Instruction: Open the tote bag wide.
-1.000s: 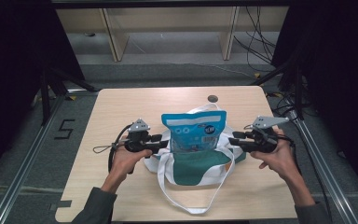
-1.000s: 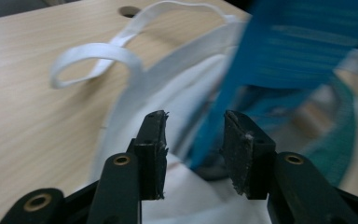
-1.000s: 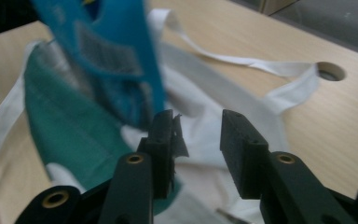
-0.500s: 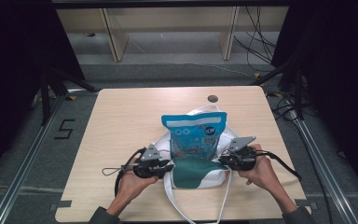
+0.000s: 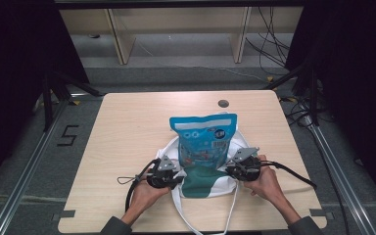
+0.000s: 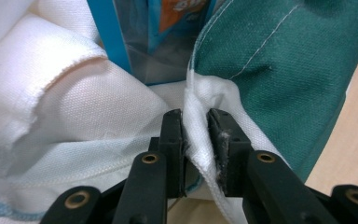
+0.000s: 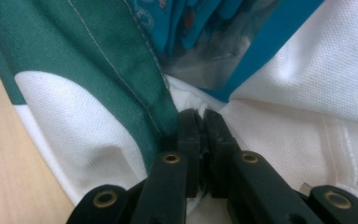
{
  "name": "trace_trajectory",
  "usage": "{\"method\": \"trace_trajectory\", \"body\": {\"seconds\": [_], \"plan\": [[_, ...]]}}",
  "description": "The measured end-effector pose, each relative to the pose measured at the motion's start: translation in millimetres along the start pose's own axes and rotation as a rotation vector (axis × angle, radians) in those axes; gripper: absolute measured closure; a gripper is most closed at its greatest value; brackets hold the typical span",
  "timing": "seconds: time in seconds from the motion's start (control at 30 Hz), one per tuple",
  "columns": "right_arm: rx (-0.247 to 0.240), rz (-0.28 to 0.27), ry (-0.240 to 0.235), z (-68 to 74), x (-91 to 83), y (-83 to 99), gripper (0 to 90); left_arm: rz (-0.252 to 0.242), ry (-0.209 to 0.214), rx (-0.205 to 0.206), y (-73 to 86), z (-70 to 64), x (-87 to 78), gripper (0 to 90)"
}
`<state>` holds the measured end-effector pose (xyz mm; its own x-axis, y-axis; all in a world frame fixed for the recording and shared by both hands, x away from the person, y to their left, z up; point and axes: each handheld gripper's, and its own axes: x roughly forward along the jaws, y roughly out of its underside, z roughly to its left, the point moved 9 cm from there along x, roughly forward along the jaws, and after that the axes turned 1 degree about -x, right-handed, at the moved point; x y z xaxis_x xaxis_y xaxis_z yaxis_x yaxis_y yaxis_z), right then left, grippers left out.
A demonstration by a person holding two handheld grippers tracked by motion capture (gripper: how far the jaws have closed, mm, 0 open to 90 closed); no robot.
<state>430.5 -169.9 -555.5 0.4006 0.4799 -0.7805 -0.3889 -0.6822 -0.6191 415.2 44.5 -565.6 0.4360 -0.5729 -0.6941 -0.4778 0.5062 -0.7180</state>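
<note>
A white and green cloth bag (image 5: 203, 182) lies on the table's near half, and a blue snack pouch (image 5: 204, 138) sticks out of its mouth toward the far side. My left gripper (image 5: 175, 177) is at the bag's left edge, shut on a fold of the bag's white rim (image 6: 196, 133). At the bag's right edge, my right gripper (image 5: 231, 170) is shut on the bag's cloth (image 7: 172, 122) where green meets white. The pouch's blue edge (image 6: 113, 39) shows just beyond the left jaws, and the pouch (image 7: 205, 32) also lies beyond the right jaws.
The bag's white straps (image 5: 232, 210) trail toward the table's (image 5: 127, 127) near edge between the forearms. A round grommet hole (image 5: 223, 104) sits near the far edge. Cables (image 5: 293, 172) run from each gripper. Dark rails and floor surround the table.
Both grippers have come in from the bag's outer sides toward the near edge and closed on the bag's rim, left and right. The straps now lie straighter toward the person.
</note>
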Motion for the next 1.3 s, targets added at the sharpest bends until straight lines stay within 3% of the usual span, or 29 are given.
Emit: {"method": "trace_trajectory", "body": {"seconds": [0.13, 0.3, 0.37, 0.47, 0.57, 0.6, 0.63, 0.67, 0.7, 0.73, 0.77, 0.8, 0.93, 0.97, 1.0, 1.1, 1.13, 1.23, 1.27, 1.3], "plan": [[0.008, -0.012, 0.031, -11.2, 8.1, -7.5, 87.2, -0.017, -0.014, -0.025, -5.9, 11.9, 4.9, 74.9], [0.034, -0.030, 0.030, -21.7, 14.3, -14.4, 86.8, -0.038, -0.030, -0.052, -10.5, 25.3, 8.9, 73.5], [0.051, -0.041, 0.030, -24.9, 17.2, -17.6, 86.7, -0.043, -0.057, -0.052, -13.7, 33.7, 11.1, 72.8], [0.050, -0.048, 0.038, -28.9, 19.5, -20.4, 85.7, -0.047, -0.061, -0.056, -14.7, 35.9, 10.7, 70.9], [0.080, -0.065, 0.021, -26.8, 16.6, -22.0, 81.5, -0.066, -0.056, -0.065, -19.6, 36.5, 2.2, 65.5], [0.070, -0.090, 0.022, -30.1, 11.0, -24.6, 77.4, -0.107, -0.040, -0.087, -27.0, 37.4, -7.2, 64.1], [0.079, -0.106, 0.019, -30.7, 8.7, -26.4, 75.9, -0.107, -0.040, -0.087, -27.0, 37.4, -7.2, 62.8], [0.093, -0.130, 0.019, -32.5, 3.5, -29.0, 72.8, -0.168, 0.005, -0.134, -35.4, 39.1, -20.3, 61.7], [0.104, -0.145, 0.015, -33.6, -0.1, -30.4, 69.8, -0.199, 0.009, -0.152, -38.8, 40.3, -24.2, 61.3], [0.131, -0.153, 0.005, -33.2, -3.9, -31.4, 67.2, -0.213, 0.015, -0.149, -40.3, 42.9, -29.0, 61.2], [0.131, -0.153, 0.005, -33.2, -3.9, -31.4, 67.2, -0.213, 0.015, -0.149, -40.3, 42.9, -29.0, 60.9], [0.143, -0.185, -0.009, -36.9, -14.6, -33.1, 64.2, -0.223, -0.001, -0.164, -39.4, 48.0, -36.2, 59.9], [0.156, -0.230, 0.013, -43.0, -28.5, -35.7, 57.7, -0.241, -0.009, -0.190, -38.1, 54.3, -45.0, 58.0], [0.198, -0.236, 0.015, -43.0, -33.9, -35.7, 56.9, -0.248, -0.020, -0.196, -37.3, 57.3, -48.0, 58.0], [0.212, -0.279, 0.026, -51.7, -44.8, -37.0, 55.6, -0.247, -0.028, -0.208, -36.1, 59.5, -52.4, 57.1], [0.221, -0.304, 0.043, -58.6, -52.6, -36.6, 53.7, -0.250, -0.035, -0.214, -34.9, 61.6, -57.3, 55.5], [0.255, -0.331, 0.045, -62.1, -60.6, -36.2, 51.0, -0.246, -0.044, -0.214, -33.8, 63.4, -60.4, 52.8], [0.276, -0.342, 0.059, -66.4, -70.2, -33.2, 49.6, -0.240, -0.050, -0.224, -31.5, 63.8, -63.2, 48.7], [0.254, -0.345, 0.068, -68.6, -71.7, -32.5, 49.2, -0.231, -0.060, -0.217, -29.9, 64.4, -64.2, 47.5], [0.280, -0.346, 0.066, -66.9, -73.6, -31.7, 48.6, -0.230, -0.052, -0.220, -28.7, 63.8, -63.8, 46.4]]}}
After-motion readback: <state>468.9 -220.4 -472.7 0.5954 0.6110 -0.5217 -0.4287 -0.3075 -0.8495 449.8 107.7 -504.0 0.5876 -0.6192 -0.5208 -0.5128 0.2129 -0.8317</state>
